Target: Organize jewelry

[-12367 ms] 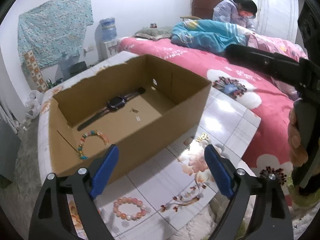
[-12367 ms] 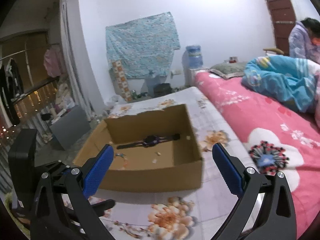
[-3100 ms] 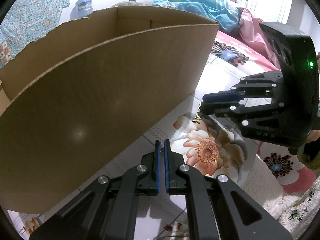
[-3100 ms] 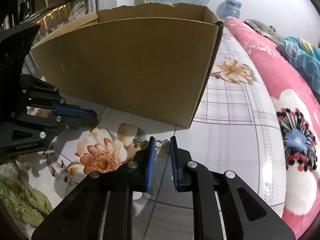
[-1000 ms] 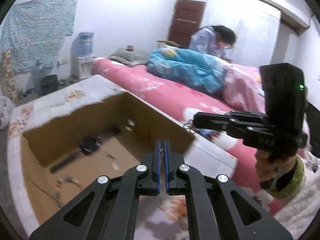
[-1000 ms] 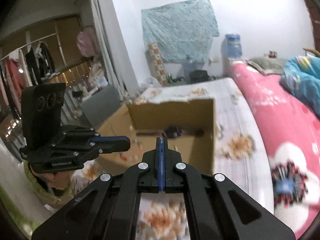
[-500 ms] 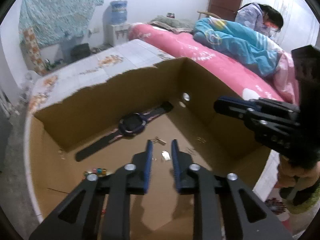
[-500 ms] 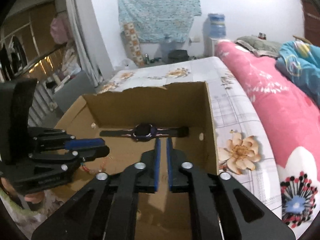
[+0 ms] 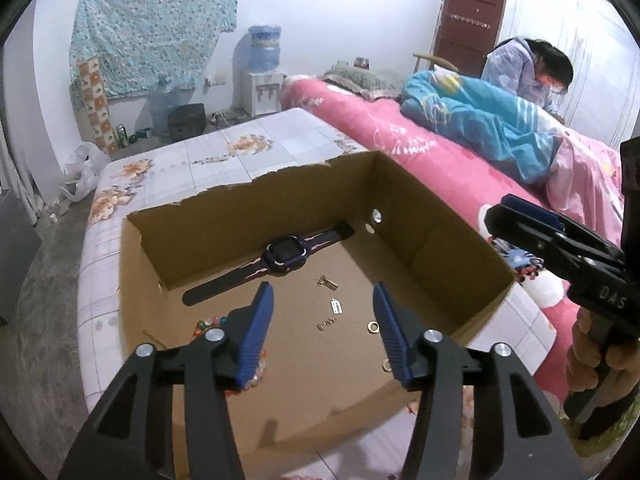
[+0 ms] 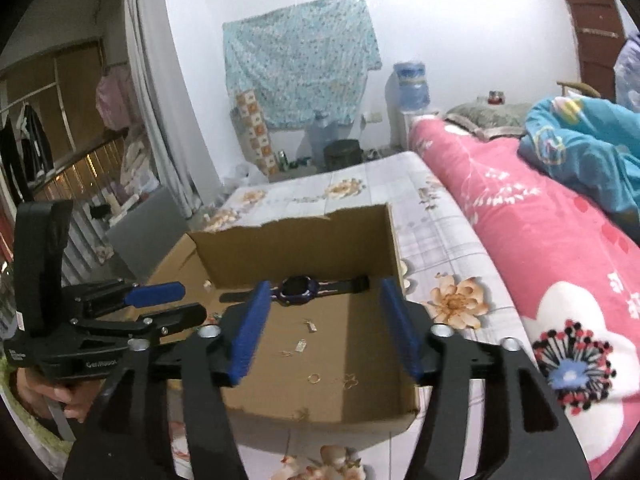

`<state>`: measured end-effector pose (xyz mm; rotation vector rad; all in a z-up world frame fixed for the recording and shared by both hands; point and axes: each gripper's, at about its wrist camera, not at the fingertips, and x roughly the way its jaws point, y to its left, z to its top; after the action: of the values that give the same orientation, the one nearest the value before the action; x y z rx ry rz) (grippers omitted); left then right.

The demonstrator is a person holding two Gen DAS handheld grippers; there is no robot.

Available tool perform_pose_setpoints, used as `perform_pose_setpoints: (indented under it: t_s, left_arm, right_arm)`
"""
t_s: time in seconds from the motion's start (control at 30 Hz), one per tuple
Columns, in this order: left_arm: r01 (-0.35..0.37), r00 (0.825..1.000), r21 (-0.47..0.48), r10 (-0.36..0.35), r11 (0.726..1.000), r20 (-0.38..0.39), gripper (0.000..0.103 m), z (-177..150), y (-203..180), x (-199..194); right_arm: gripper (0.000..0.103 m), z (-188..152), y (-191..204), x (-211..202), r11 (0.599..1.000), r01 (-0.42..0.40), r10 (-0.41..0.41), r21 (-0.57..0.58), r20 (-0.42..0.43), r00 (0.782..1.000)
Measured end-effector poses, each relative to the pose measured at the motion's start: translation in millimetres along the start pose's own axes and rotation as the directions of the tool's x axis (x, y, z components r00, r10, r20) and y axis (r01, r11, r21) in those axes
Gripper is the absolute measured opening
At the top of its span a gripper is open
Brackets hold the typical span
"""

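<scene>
An open cardboard box sits on a floral-tiled table. On its floor lie a dark purple watch, a gold ring, a small tag and a gold charm. Coloured beads peek out beside my left finger. My left gripper hovers over the near half of the box, jaws opening, nothing between them. My right gripper hangs over the box's right side, jaws also opening and empty.
A pink flowered bed runs along the right of the table, with a blue quilt and a person at its far end. A water dispenser stands by the back wall. Clothes racks are at the left.
Both grippers went from shut to wide apart while tipping down over the box. Small gold pieces that were not on the box floor before now lie there.
</scene>
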<state>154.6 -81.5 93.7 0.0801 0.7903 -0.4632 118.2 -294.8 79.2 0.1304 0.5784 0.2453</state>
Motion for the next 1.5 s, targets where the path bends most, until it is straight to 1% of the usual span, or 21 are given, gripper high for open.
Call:
perform_pose_setpoints:
  t_s: [0.03,0.07,0.1,0.13,0.2,0.3,0.47,0.57,0.67,0.77,0.87,0.93,1.0,1.07,1.13,1.2,1.23,1.3,1.33,1.4,1.5]
  left_arm:
    - [0.0,1.0,0.0,0.0,1.0,0.007,0.054,-2,-1,-5]
    - [0.002,1.0,0.002,-0.002,1.0,0.015,0.056,-5,-3,-12]
    - [0.005,1.0,0.004,-0.005,1.0,0.022,0.059,-8,-4,-17]
    - [0.006,1.0,0.006,-0.006,1.0,0.026,0.06,-10,-5,-21]
    - [0.007,0.999,0.013,-0.007,1.0,0.037,0.064,-16,-9,-32]
    - [0.01,0.999,0.018,-0.011,1.0,0.045,0.069,-25,-14,-45]
    - [0.011,0.998,0.015,-0.012,1.0,0.054,0.074,-44,-19,-61]
    - [0.007,0.998,0.003,-0.008,1.0,0.055,0.075,-54,-18,-68]
    - [-0.012,0.998,-0.017,0.013,1.0,0.065,0.076,-67,-11,-80]
    - [-0.038,0.996,-0.035,0.041,0.999,0.076,0.077,-82,1,-92]
    - [-0.066,0.995,-0.051,0.07,0.997,0.076,0.078,-101,15,-100]
    - [-0.07,0.995,-0.057,0.073,0.996,0.061,0.078,-113,23,-100]
    - [-0.056,0.998,-0.063,0.058,0.996,0.027,0.078,-129,27,-94]
    - [-0.019,1.0,-0.063,0.018,0.998,-0.01,0.078,-141,22,-84]
    - [0.016,0.999,-0.034,-0.017,0.999,-0.047,0.078,-150,10,-72]
    - [0.034,0.996,0.034,-0.031,0.999,-0.081,0.066,-157,-8,-55]
    - [0.034,0.995,0.065,-0.027,0.997,-0.097,0.064,-159,-15,-47]
    - [0.017,0.993,0.118,-0.003,0.993,-0.119,0.053,-161,-24,-35]
    - [0.005,0.991,0.141,0.014,0.99,-0.134,0.05,-163,-26,-28]
    - [-0.008,0.986,0.17,0.036,0.985,-0.161,0.041,-166,-28,-18]
    - [-0.02,0.977,0.188,0.06,0.982,-0.206,0.03,-171,-28,-4]
  right_arm:
    - [0.071,-1,2,-7,1.0,-0.003,0.003,0.007,0.011,1.0]
    - [0.078,-2,3,-11,1.0,-0.005,0.005,0.013,0.018,1.0]
    - [0.083,-4,4,-19,1.0,-0.011,0.01,0.021,0.03,0.999]
    - [0.084,-6,5,-23,1.0,-0.014,0.013,0.024,0.037,0.999]
    - [0.091,-13,7,-35,0.999,-0.014,0.013,0.034,0.052,0.999]
    - [0.094,-21,9,-49,0.999,-0.011,0.008,0.046,0.06,0.998]
    - [0.095,-33,6,-64,0.997,0.002,-0.006,0.077,0.049,0.999]
    - [0.095,-41,0,-69,0.994,0.055,-0.057,0.092,0.024,0.998]
    - [0.095,-53,-9,-75,0.99,0.104,-0.105,0.096,0.002,0.994]
    - [0.095,-67,-15,-74,0.986,0.132,-0.129,0.103,-0.037,0.991]
    - [0.095,-88,-18,-62,0.985,0.147,-0.136,0.094,-0.114,0.984]
    - [0.095,-102,-18,-50,0.985,0.148,-0.132,0.083,-0.175,0.976]
    - [0.095,-116,-14,-39,0.986,0.147,-0.127,0.073,-0.228,0.965]
    - [0.095,-128,-12,-31,0.987,0.14,-0.116,0.072,-0.268,0.956]
    - [0.095,-139,-9,-24,0.988,0.137,-0.108,0.074,-0.304,0.947]
    - [0.095,-146,-6,-18,0.988,0.133,-0.102,0.072,-0.332,0.938]
    - [0.095,-149,-4,-14,0.989,0.131,-0.099,0.07,-0.346,0.933]
    - [0.095,-153,0,-8,0.99,0.128,-0.097,0.062,-0.364,0.926]
    - [0.095,-155,2,-6,0.99,0.127,-0.098,0.054,-0.37,0.924]
    - [0.095,-155,5,-3,0.991,0.126,-0.099,0.046,-0.376,0.921]
    - [0.095,-156,7,2,0.992,0.118,-0.093,0.042,-0.387,0.918]
